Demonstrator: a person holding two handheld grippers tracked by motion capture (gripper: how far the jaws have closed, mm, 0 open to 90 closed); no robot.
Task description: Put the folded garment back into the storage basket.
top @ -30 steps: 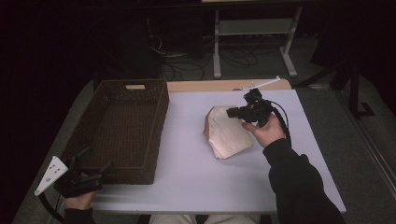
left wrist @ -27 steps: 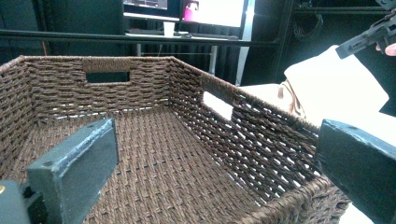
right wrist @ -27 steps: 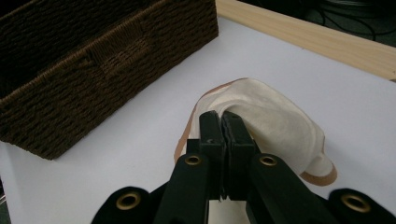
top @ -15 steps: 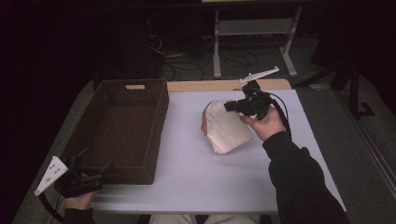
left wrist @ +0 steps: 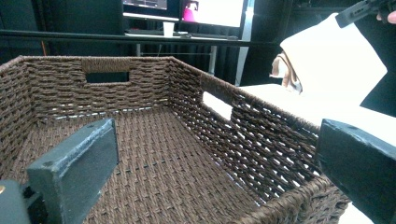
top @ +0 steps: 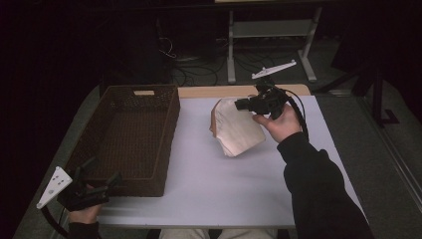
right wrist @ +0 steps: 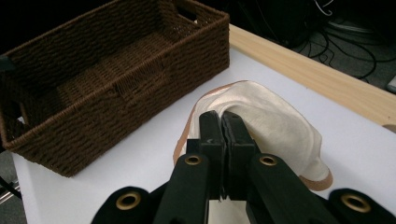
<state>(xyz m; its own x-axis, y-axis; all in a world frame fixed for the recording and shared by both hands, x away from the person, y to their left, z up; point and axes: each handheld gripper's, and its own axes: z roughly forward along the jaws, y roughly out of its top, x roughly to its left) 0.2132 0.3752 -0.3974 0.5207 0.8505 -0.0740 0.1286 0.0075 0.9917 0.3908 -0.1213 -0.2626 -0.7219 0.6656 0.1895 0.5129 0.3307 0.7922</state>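
Right of basket [top: 130, 135] | cloth [top: 238, 128] pinched in right claw [top: 242, 104]

basket [top: 130, 134] left on table [top: 209, 179], cloth [top: 235, 127] right

Right gripper [top: 242, 104] grips a cream cloth [top: 236, 128] beside the wicker basket [top: 171, 119]; left gripper [top: 102, 175] at the basket's near corner.

High view looks forward and down over the whole table [top: 199, 199]. Left gripper view sits low and close at the basket's [left wrist: 154, 154] near corner, facing across. Right gripper view looks down closely; both share basket and cloth [right wrist: 275, 121].
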